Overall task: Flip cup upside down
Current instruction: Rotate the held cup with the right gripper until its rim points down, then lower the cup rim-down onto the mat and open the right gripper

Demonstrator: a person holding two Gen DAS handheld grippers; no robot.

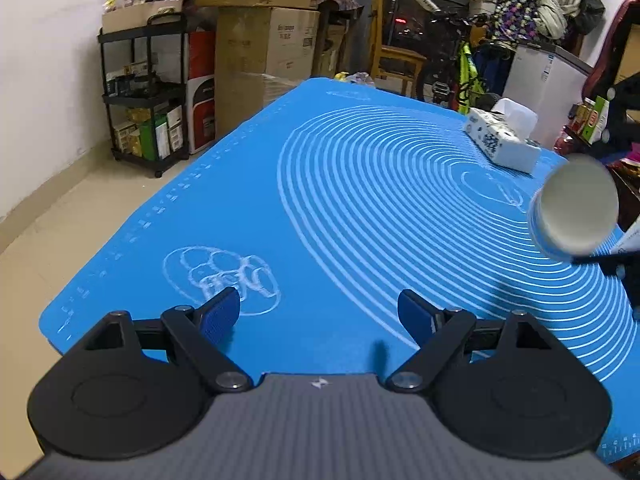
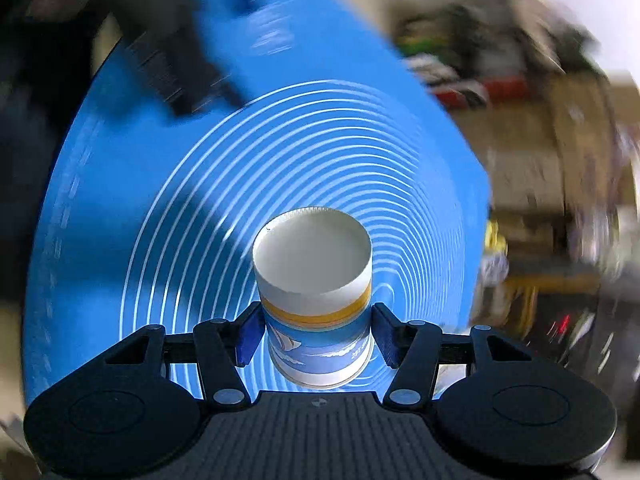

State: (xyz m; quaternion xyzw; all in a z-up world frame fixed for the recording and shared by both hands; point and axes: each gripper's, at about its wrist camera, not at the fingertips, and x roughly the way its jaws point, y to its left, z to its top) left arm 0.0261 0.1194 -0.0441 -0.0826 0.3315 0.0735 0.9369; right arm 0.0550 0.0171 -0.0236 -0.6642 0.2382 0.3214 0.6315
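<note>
white paper cup with blue sailboat print and yellow band point(image 2: 316, 296) clamped in right gripper point(image 2: 316, 336), lower centre of frame, above blue silicone mat point(image 2: 120, 208). left gripper point(image 1: 320, 316) wide, empty. advisable: finish rotation, lower rim flat, then release.

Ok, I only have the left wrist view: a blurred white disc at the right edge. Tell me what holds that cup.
Observer: The right gripper has its fingers closed on the cup, gripping the sides of the printed wall.
Operator: Give me the cup's look.
Observer: White end facing the camera, a yellow band below it, then a blue sailboat print.
Operator: Say which end that is.
Observer: The recessed base faces the camera; the rolled rim sits nearer the gripper body.
Operator: Report what's under it.
Observer: The blue mat, ring pattern behind the cup; the background is smeared by motion.
</note>
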